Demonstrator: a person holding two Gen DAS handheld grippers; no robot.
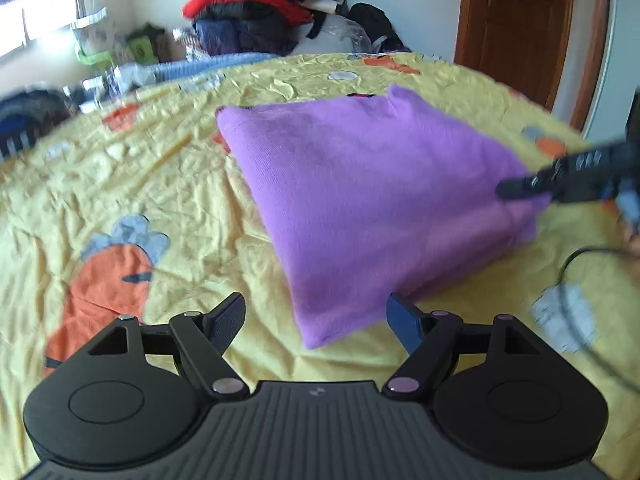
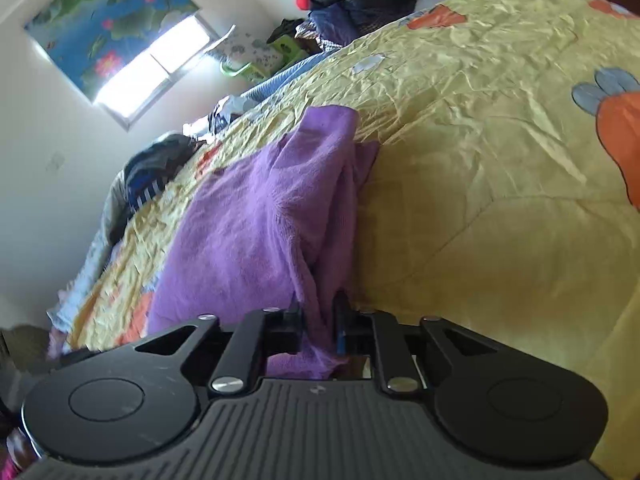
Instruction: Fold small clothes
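A purple knit garment [image 1: 360, 196] lies folded into a thick rectangle on the yellow bedspread [image 1: 160, 200]. My left gripper [image 1: 316, 320] is open and empty, just short of the garment's near corner. My right gripper [image 1: 520, 188] reaches in from the right edge of the left wrist view and grips the garment's right edge. In the right wrist view the right gripper [image 2: 318, 320] is shut on a bunched fold of the purple garment [image 2: 260, 220], with cloth pinched between the fingers.
The yellow bedspread [image 2: 480, 160] has orange carrot prints [image 1: 108, 280]. A pile of red and dark clothes [image 1: 248, 12] sits beyond the far edge of the bed. A wooden door [image 1: 516, 28] is at the right. A black cable [image 1: 588, 280] lies on the bed near the right gripper.
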